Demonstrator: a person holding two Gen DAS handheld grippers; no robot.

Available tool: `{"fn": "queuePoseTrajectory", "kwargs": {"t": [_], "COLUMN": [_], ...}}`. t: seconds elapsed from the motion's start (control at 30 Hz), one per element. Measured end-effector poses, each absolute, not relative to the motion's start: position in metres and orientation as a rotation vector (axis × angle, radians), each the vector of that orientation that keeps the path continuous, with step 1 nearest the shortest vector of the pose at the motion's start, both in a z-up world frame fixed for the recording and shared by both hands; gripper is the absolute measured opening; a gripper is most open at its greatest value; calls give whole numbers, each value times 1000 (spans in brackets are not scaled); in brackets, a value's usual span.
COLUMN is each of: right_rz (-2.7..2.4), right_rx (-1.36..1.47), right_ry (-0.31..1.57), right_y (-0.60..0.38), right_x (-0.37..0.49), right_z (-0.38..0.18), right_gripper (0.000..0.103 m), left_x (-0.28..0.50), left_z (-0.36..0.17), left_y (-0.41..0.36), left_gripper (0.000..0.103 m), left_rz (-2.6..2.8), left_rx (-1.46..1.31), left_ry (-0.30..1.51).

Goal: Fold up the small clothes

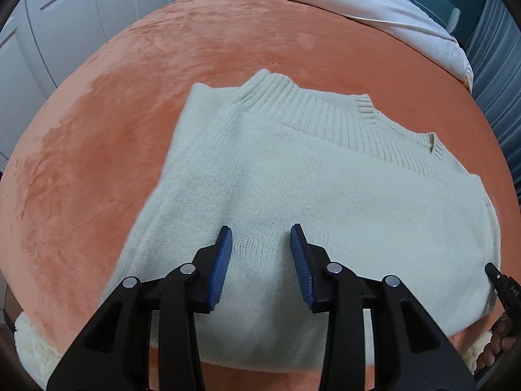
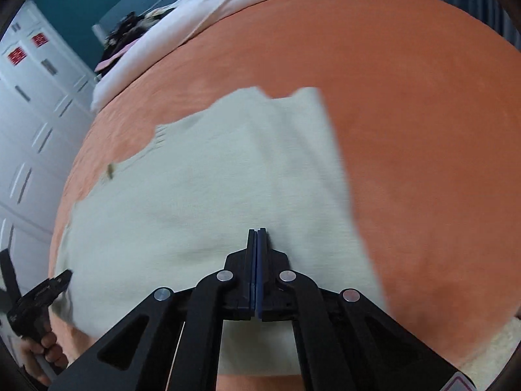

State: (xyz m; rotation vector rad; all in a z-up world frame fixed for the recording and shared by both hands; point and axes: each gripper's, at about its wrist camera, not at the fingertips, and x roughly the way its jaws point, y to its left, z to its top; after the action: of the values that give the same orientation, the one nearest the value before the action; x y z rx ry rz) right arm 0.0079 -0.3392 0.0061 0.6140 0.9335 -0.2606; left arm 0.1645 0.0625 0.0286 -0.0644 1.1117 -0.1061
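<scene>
2 grippers hang over the cream knit sweater (image 1: 293, 195) lying flat on the orange bedspread (image 1: 97, 163), the left gripper (image 1: 261, 238) gaping with nothing held and the right gripper (image 2: 257, 233) pinched closed on nothing I can see, and that soft, floppy, light knit looks best taken by its near hem corners.

Both grippers are matte black plastic. The left gripper (image 1: 261, 238) has ridged blue pads (image 1: 221, 267) and round silver rivets on angular arms with triangular cutouts. The right gripper (image 2: 257, 231) has the same build, with thin blue pads. Bare-skinned fingers (image 2: 49, 355) wrap a black handle.
</scene>
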Motion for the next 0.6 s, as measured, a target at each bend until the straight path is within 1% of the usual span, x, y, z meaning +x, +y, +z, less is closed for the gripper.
{"fn": "queuePoseTrajectory", "kwargs": {"t": [0.07, 0.17, 0.2, 0.23, 0.27, 0.3, 0.33, 0.37, 0.4, 0.43, 0.47, 0.5, 0.6], "right_rz": [-241, -277, -281, -284, -289, -299, -317, -332, -356, -400, -439, -452, -448], "right_rx": [661, 578, 562, 558, 553, 546, 540, 541, 547, 548, 553, 567, 683], "right_ry": [917, 930, 930, 928, 921, 909, 888, 867, 843, 830, 822, 830, 921], "right_y": [-344, -331, -327, -327, -326, -324, -323, -326, -333, -337, -342, -346, -361], "right_x": [0, 3, 5, 11, 10, 8, 4, -6, -19, -31, -44, -51, -59], "right_z": [4, 10, 14, 17, 20, 25, 30, 35, 39, 42, 42, 39, 11], "right_gripper": [0, 0, 4, 5, 11, 22, 29, 45, 65, 71, 74, 74, 76], "left_x": [160, 155, 159, 158, 154, 151, 146, 140, 131, 122, 115, 110, 110], "left_z": [29, 31, 30, 31, 34, 38, 44, 50, 56, 59, 57, 50, 8], "left_y": [56, 53, 54, 56, 58, 63, 71, 83, 98, 116, 134, 148, 173], "left_gripper": [36, 36, 36, 36, 36, 40, 46, 67, 85, 89, 93, 94, 94], "left_rz": [-87, -66, -64, -62, -61, -62, -57, -32, -2, 18, 56, 87, 105], "left_rx": [-30, -18, -20, -24, -33, -52, -88, -139, -207, -298, -382, -454, -657], "left_ry": [1107, 1108, 1111, 1113, 1116, 1112, 1099, 1074, 1037, 997, 981, 991, 1131]}}
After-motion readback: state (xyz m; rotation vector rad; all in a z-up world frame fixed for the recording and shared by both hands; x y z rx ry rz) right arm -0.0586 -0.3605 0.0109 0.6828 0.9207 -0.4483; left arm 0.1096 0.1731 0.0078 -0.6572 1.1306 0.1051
